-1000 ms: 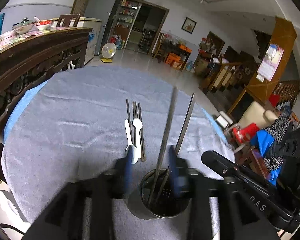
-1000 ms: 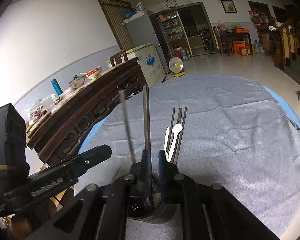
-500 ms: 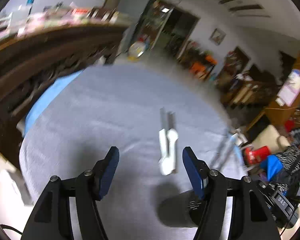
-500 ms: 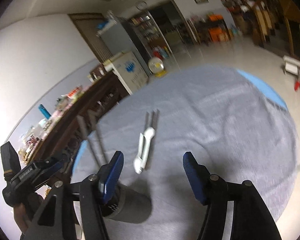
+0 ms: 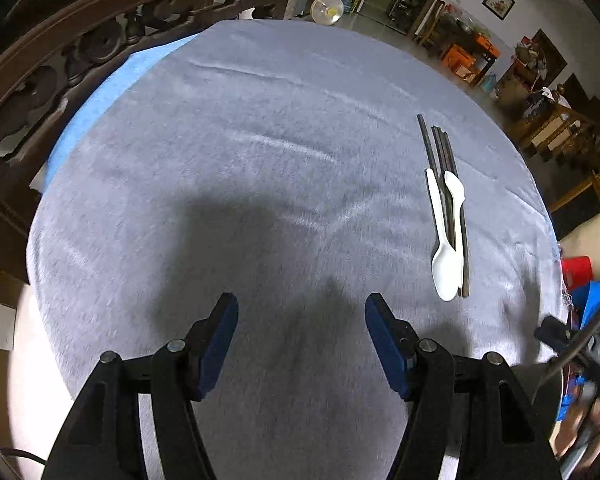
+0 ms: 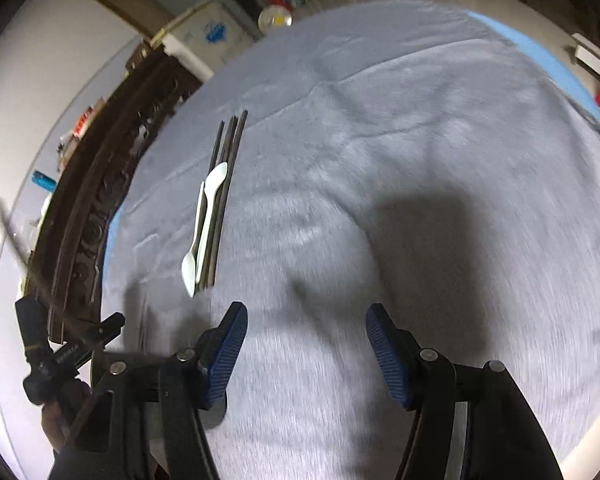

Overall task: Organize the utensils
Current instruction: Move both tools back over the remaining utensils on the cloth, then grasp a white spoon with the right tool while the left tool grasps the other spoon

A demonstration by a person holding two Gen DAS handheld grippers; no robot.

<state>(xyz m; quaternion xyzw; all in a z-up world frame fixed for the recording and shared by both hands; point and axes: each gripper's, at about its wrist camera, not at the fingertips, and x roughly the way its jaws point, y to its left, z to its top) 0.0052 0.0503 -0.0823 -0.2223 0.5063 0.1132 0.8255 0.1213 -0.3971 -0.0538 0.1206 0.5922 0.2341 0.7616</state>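
Two white plastic spoons (image 5: 444, 236) lie on several dark chopsticks (image 5: 442, 148) on the grey cloth, right of centre in the left wrist view. The same bundle shows left of centre in the right wrist view: spoons (image 6: 206, 216), chopsticks (image 6: 228, 140). My left gripper (image 5: 302, 312) is open and empty above bare cloth. My right gripper (image 6: 306, 320) is open and empty above the cloth, right of the bundle. The dark utensil holder is out of clear view; only a blurred dark edge and chopstick (image 6: 12, 236) show at the far left.
A round table with grey cloth (image 5: 260, 120) over a blue one. A carved dark wooden rail (image 5: 60, 52) runs along the left side. The other gripper's body (image 5: 580, 348) shows at the right edge. Furniture and floor lie beyond the far edge.
Both grippers opened, let go of the holder with its chopsticks and pulled back and apart. The holder has dropped out of both views.
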